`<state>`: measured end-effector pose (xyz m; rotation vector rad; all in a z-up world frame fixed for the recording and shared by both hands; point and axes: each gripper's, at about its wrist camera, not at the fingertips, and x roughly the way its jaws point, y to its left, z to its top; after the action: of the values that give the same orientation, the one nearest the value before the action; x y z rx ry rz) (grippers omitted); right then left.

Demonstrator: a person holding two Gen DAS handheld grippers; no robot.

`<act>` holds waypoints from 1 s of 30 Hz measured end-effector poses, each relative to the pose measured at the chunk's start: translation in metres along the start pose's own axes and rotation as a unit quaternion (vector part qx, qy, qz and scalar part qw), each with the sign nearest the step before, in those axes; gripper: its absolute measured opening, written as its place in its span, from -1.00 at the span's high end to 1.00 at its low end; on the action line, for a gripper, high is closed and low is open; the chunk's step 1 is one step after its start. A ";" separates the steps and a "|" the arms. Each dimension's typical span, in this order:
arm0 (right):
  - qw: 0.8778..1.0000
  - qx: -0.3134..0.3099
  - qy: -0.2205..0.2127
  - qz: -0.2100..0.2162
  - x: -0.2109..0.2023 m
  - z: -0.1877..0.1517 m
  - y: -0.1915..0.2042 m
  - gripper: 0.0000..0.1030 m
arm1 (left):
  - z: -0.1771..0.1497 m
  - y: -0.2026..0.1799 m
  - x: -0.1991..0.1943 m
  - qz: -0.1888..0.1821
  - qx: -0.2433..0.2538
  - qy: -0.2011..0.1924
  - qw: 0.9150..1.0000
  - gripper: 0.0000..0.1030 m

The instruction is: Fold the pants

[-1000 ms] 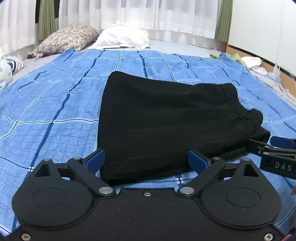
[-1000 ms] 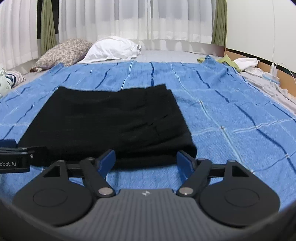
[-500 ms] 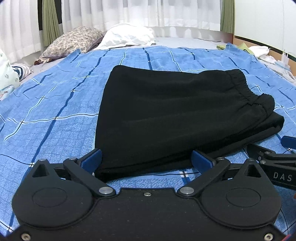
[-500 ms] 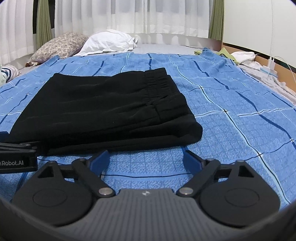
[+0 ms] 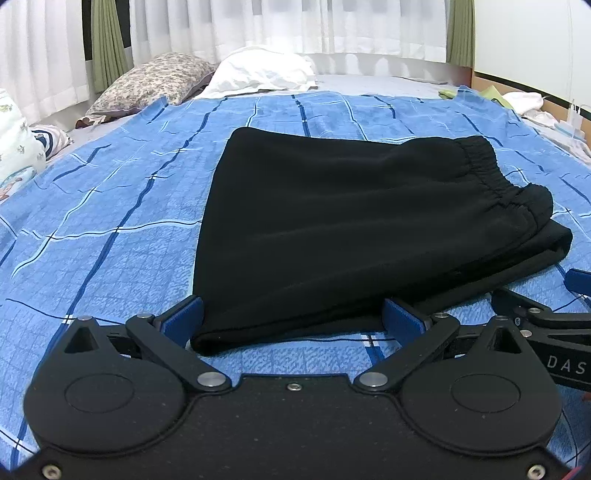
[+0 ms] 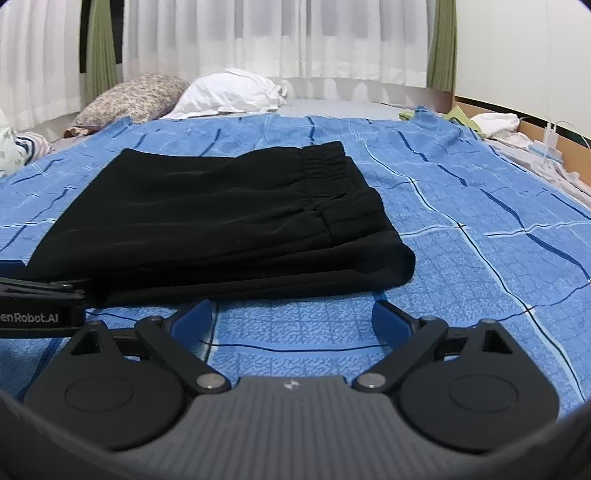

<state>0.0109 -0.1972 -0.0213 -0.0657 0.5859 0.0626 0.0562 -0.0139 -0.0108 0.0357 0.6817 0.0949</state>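
Change: the right gripper (image 6: 291, 317) has just been opening its blue-padded jaws; they now stand spread over bare bedcover, the cloth's near edge lying just beyond their tips, where a second ago they straddled that edge. In the left wrist view the trousers sit a little farther up the frame than before.
Trousers: folded black fabric pants (image 5: 354, 225) lie flat in a rough rectangle at the centre of the frame, the gathered elastic waistband (image 5: 491, 173) at the right, stacked layers showing at the lower right corner. In the right wrist view the same pants (image 6: 221, 229) fill the centre left, waistband toward the top.
Left gripper: the left gripper (image 5: 291, 319), black with blue pads, has its jaws wide apart at the bottom of the frame, the pants' near hem lying between them. The left pad appears to brush the cloth's corner, though the angle is too low to be sure; nothing is clamped.
Surface: a blue checked quilted bedcover (image 5: 110, 236) with dark and white lines spreads across the whole bed.
Background: a floral-patterned pillow (image 5: 155, 81) and a white pillow (image 5: 262, 72) rest at the upper left and upper centre, before sheer white curtains (image 5: 332, 26).
Edges: each gripper's tip shows in the other's view, at the lower right and lower left.
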 end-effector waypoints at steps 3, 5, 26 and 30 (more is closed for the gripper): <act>1.000 -0.002 -0.002 0.011 0.000 -0.001 -0.001 -0.94 | 0.000 0.001 0.000 -0.002 -0.001 0.001 1.000 -1.00; 1.000 -0.001 -0.003 0.019 -0.001 -0.001 -0.001 -0.94 | -0.001 0.002 -0.001 -0.002 -0.001 0.002 1.000 -1.00; 0.999 -0.004 0.003 0.041 0.003 -0.001 -0.004 -1.00 | -0.007 0.015 -0.002 -0.021 -0.019 0.014 1.000 -1.00; 0.999 -0.004 0.005 0.040 0.003 -0.001 -0.004 -1.00 | -0.007 0.015 -0.002 -0.023 -0.020 0.013 0.999 -1.00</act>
<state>0.0132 -0.2009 -0.0237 -0.0507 0.5986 0.1425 0.0495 0.0007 -0.0139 -0.0196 0.7062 0.0641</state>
